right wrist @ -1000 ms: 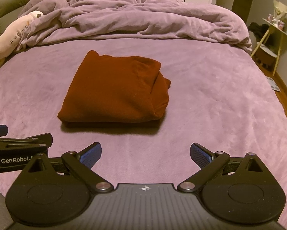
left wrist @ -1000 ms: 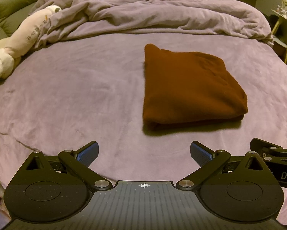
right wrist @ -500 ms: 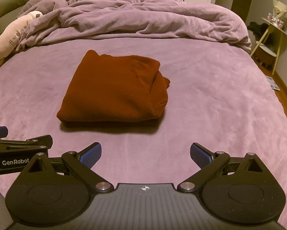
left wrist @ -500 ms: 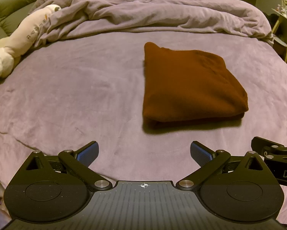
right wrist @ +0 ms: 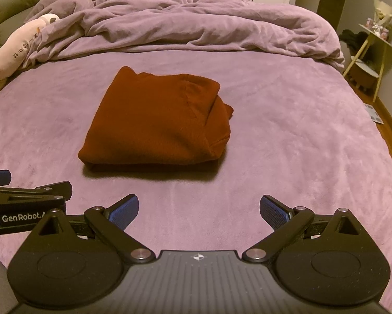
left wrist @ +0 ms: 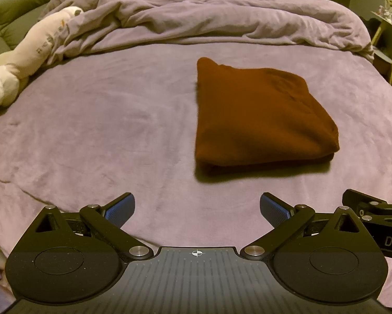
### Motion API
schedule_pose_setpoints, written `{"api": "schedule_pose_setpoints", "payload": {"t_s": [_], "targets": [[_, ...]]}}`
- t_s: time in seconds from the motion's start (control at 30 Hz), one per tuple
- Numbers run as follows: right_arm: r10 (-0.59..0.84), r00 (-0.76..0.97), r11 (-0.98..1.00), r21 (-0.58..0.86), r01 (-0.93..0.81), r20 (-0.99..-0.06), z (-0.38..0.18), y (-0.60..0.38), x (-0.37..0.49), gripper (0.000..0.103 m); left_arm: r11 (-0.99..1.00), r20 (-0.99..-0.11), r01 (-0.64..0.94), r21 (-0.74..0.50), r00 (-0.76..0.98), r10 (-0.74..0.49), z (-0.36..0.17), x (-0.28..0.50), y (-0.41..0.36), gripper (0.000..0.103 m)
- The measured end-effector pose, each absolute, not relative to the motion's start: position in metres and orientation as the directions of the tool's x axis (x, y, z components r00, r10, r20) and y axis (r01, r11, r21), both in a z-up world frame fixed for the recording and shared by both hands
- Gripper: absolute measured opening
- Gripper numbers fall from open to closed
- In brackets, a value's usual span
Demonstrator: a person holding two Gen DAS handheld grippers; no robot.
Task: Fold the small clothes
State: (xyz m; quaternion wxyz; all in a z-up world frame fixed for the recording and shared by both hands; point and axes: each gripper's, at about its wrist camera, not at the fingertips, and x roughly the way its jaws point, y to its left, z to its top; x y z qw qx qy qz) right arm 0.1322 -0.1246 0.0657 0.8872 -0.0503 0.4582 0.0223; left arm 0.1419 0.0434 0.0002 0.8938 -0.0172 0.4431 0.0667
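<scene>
Both tools, left tool (left wrist: 197, 209) and right tool (right wrist: 199, 210), level, side by side, fingers spread wide (empty), short of the folded rust garment (right wrist: 156, 123).

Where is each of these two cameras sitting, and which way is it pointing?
Left wrist view: sits on the left gripper, looking forward along its open fingers across the bed at the folded brown garment; the right gripper's side shows at the right edge.
Right wrist view: sits on the right gripper, facing the same way; the left gripper's side shows at the left edge.
Shared: garment, bed, rumpled duvet, plush toy.
</scene>
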Motion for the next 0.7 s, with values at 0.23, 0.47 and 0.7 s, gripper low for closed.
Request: {"api": "schedule_pose_setpoints", "payload": {"t_s": [0.23,0.47,0.7], "targets": [[-0.018,0.572,0.994,-0.075,-0.078,-0.820,0.0640,-0.1230,0.1327,0.099,0.992,-0.796,-0.126,0.025,0.597,0.096,-0.0003,0.1428,0.0423,0.103],[-0.023,0.568,0.993,-0.083,-0.080,-0.822,0.0620,-0.1232,0.1317,0.099,0.992,-0.799,-0.125,0.027,0.593,0.097,-0.0009,0.1436,0.0433,0.103],[-0.019,0.570,0.994,-0.079,-0.080,-0.821,0.0625,-0.1253,0.1313,0.099,0.992,-0.799,-0.120,0.029,0.594,0.095,-0.0013,0.1429,0.0426,0.103]]}}
